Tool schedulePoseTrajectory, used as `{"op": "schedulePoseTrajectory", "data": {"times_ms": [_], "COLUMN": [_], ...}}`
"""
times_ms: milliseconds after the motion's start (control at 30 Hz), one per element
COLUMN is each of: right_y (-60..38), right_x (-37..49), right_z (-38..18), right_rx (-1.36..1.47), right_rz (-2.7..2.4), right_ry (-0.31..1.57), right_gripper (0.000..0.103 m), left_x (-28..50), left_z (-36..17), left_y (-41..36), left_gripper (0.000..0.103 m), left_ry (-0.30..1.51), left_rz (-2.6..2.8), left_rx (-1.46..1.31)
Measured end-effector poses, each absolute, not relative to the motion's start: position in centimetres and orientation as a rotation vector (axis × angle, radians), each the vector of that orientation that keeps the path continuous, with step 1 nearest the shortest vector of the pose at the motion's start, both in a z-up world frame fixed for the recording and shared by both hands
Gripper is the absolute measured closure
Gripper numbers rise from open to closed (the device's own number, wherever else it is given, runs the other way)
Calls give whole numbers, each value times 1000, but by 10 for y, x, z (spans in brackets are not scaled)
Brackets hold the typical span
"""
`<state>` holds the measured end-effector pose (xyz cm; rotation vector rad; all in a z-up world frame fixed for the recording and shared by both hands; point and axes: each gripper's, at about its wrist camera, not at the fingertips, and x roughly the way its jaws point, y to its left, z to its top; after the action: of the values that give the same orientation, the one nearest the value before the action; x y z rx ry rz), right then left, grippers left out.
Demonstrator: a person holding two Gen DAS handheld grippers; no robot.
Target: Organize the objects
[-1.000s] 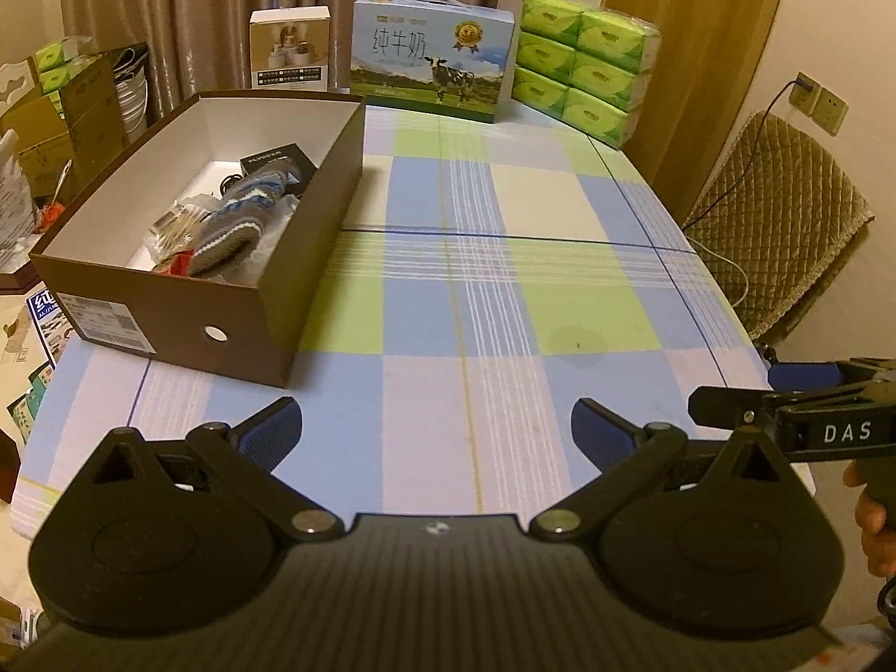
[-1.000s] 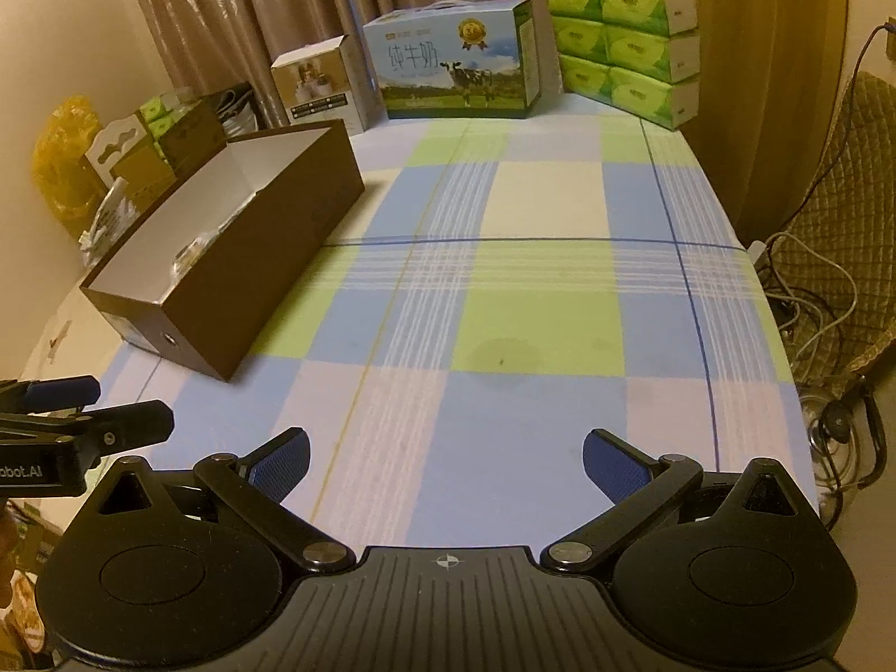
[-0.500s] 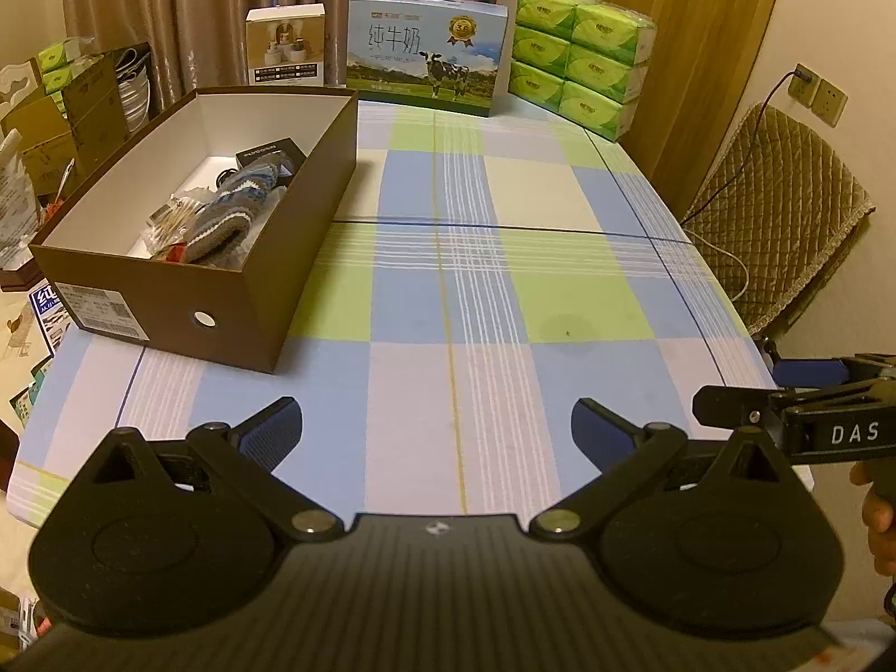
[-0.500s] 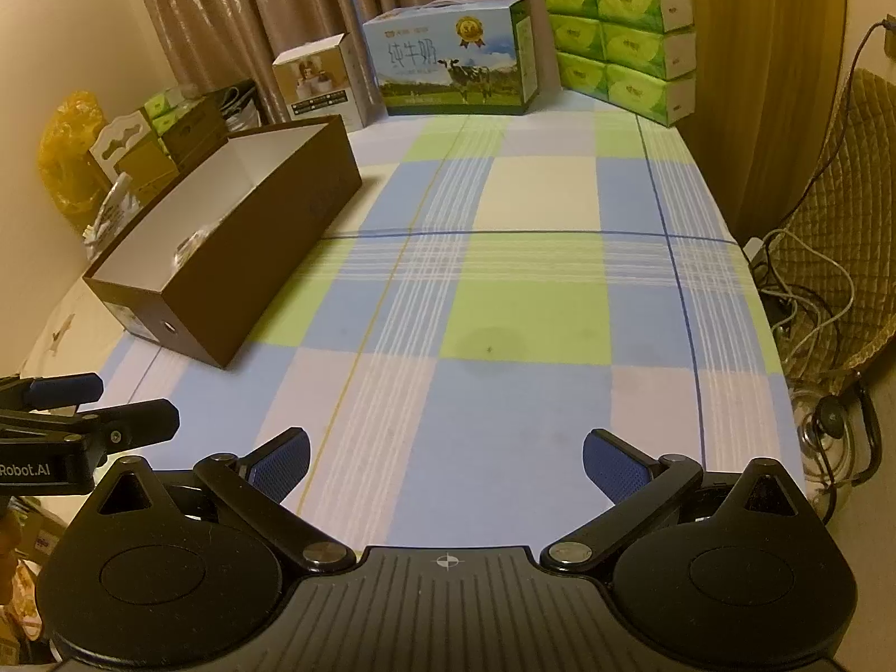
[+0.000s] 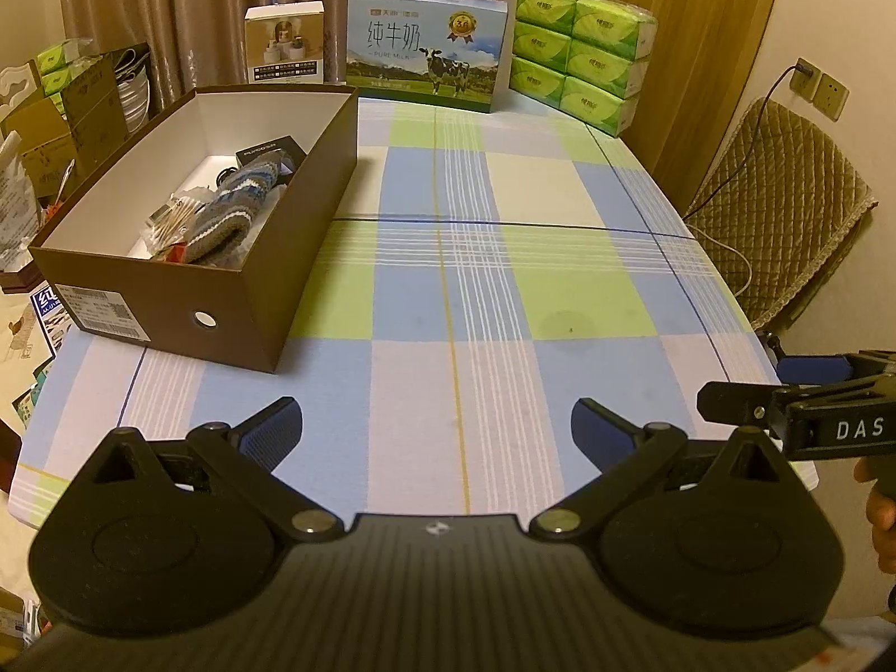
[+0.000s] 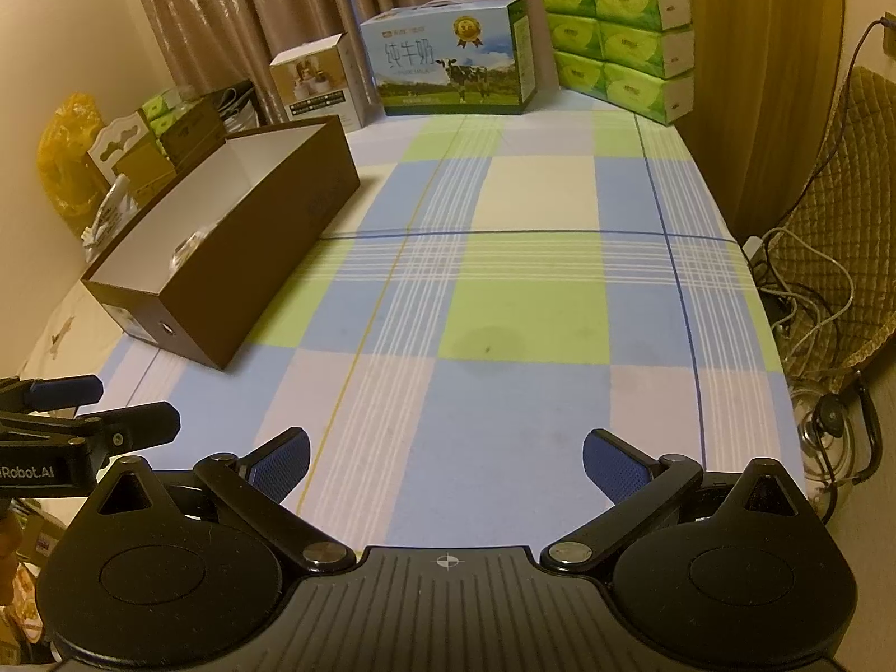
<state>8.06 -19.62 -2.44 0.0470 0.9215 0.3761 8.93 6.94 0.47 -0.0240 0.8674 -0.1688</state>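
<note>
Knitted sock (image 5: 235, 207) inside brown shoebox (image 5: 168, 291)

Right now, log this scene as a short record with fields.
surface: table with checked cloth
container: open brown shoebox, on the table's left side
box contents: knitted item, small black box, other bits unclear
back edge: small white box, milk carton, green tissue packs
left tool: open, empty
right tool: open, empty

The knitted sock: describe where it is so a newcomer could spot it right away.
On the checked table, find the open brown shoebox at the left. Inside lies the sock, lengthwise along the box's right wall. It is the only knitted item there, striped grey, blue and white, beside clear packets and a black case.
</note>
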Motion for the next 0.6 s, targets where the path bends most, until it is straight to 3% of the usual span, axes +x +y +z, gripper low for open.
{"op": "schedulePoseTrajectory", "data": {"times_ms": [600], "right_y": [-195], "right_x": [82], "right_z": [-25], "right_rx": [44], "right_rz": [376], "right_ry": [924], "right_gripper": [2], "left_x": [91], "left_z": [2], "left_y": [71], "left_gripper": [2], "left_ry": [871], "left_rz": [-164], "left_rx": [-28]}}
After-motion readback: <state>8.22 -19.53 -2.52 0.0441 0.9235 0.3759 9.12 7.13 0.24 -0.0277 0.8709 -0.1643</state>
